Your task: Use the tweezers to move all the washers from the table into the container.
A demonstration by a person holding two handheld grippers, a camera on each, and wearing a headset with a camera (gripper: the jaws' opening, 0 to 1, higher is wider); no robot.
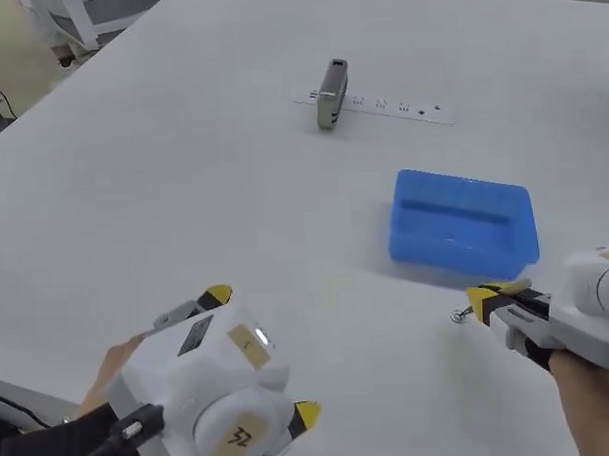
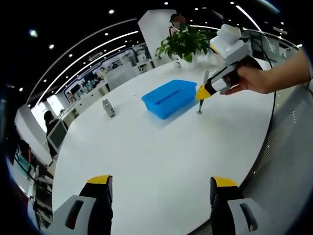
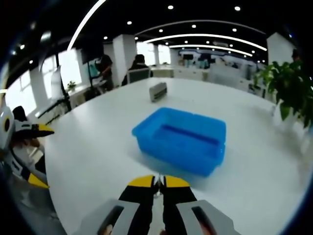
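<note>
The right gripper (image 3: 159, 184) is pressed together on slim metal tweezers (image 2: 202, 95). Their tips are at a small grey washer (image 1: 458, 316) on the white table (image 1: 183, 192), near the blue plastic container (image 1: 465, 227). The left gripper (image 2: 159, 188) is spread and holds nothing.

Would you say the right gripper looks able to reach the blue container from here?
Probably yes: the right gripper, shut on the tweezers, sits just beside the blue container with bare table between.

Bright even ceiling lights, soft shadows; fisheye views bent at edges, slight blur.
</note>
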